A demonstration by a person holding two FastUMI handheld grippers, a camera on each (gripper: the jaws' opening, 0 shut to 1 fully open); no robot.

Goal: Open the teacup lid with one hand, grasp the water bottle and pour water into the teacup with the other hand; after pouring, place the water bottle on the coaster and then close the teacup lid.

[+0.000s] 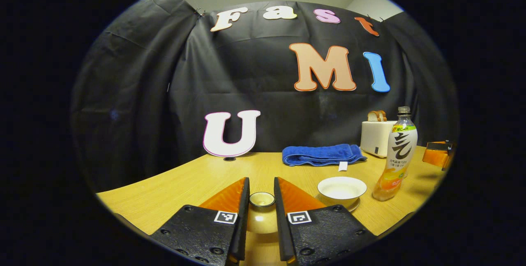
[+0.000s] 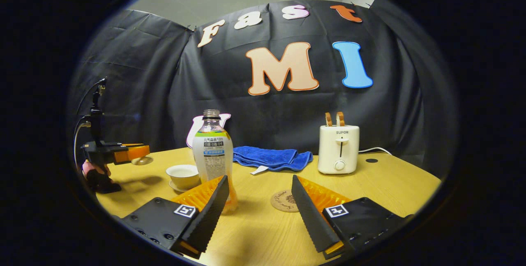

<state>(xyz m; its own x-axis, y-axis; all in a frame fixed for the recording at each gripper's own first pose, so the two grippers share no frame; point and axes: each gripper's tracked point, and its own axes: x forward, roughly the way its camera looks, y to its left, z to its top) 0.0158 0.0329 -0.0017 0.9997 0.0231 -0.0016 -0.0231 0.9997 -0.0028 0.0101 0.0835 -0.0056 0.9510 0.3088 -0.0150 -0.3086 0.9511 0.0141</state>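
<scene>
My left gripper (image 1: 261, 183) is shut on the pale teacup lid (image 1: 261, 221), holding it above the table to the left of the cup. The white teacup (image 1: 342, 188) stands uncovered on its saucer. Just right of it is the water bottle (image 1: 396, 155), upright, with a white label and orange liquid low inside. In the right gripper view my right gripper (image 2: 259, 179) is open and low over the table. The bottle (image 2: 213, 155) stands by its left finger, outside the gap. The round coaster (image 2: 284, 201) lies between the fingers, farther out. The left gripper (image 2: 129, 153) hovers with the lid (image 2: 142, 160) left of the teacup (image 2: 183, 175).
A folded blue towel (image 1: 322, 154) lies behind the cup at the back of the wooden table (image 1: 185, 183). A white toaster (image 2: 338, 149) with bread stands at the back right, its cord trailing right. A hand (image 2: 93, 170) holds the left gripper.
</scene>
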